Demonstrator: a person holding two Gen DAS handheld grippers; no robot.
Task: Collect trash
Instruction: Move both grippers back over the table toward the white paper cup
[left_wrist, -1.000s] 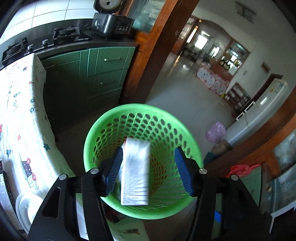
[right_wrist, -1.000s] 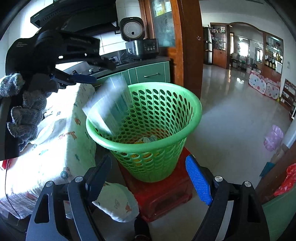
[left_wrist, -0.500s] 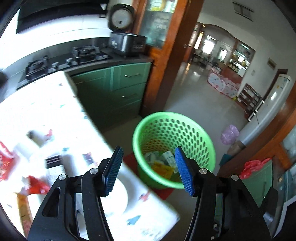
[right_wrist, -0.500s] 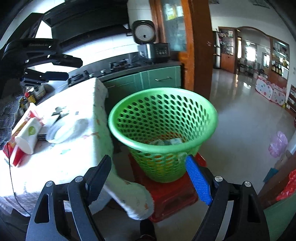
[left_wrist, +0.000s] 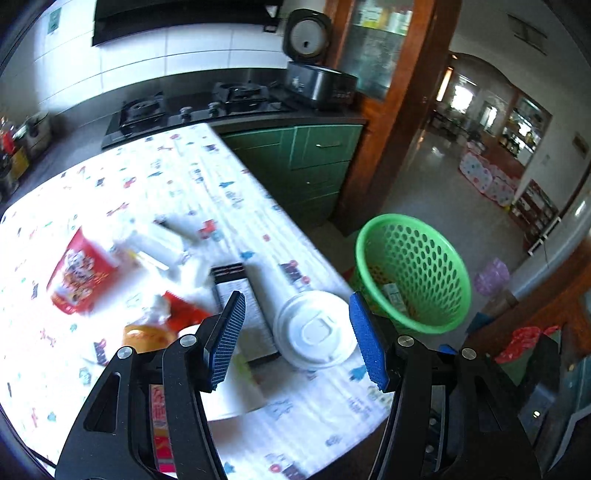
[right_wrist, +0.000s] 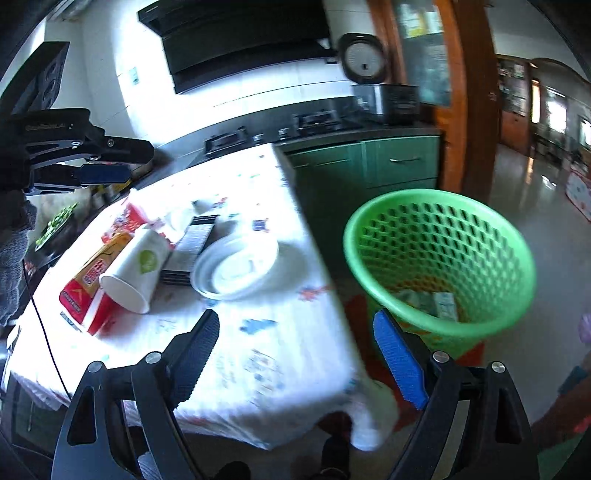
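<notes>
A green perforated bin (left_wrist: 413, 273) stands off the table's right end, with cartons inside; it also shows in the right wrist view (right_wrist: 439, 258). My left gripper (left_wrist: 295, 336) is open and empty above the table, over a white round lid (left_wrist: 316, 330) and a black-and-white box (left_wrist: 243, 314). A red carton (left_wrist: 79, 273), an orange packet (left_wrist: 147, 338) and more wrappers lie to the left. My right gripper (right_wrist: 301, 358) is open and empty near the table's corner. A tipped paper cup (right_wrist: 135, 266), the red carton (right_wrist: 94, 284) and the white lid (right_wrist: 236, 267) lie before it.
The table wears a white patterned cloth (left_wrist: 207, 192). A dark counter with a gas hob (left_wrist: 199, 107) and green cabinets (left_wrist: 314, 173) lies behind. The bin sits on a red stool (right_wrist: 469, 350). A tiled floor (left_wrist: 461, 199) opens to the right.
My left gripper dropped a white carton into the bin, then swung left and back over the table. My right gripper turned left toward the table.
</notes>
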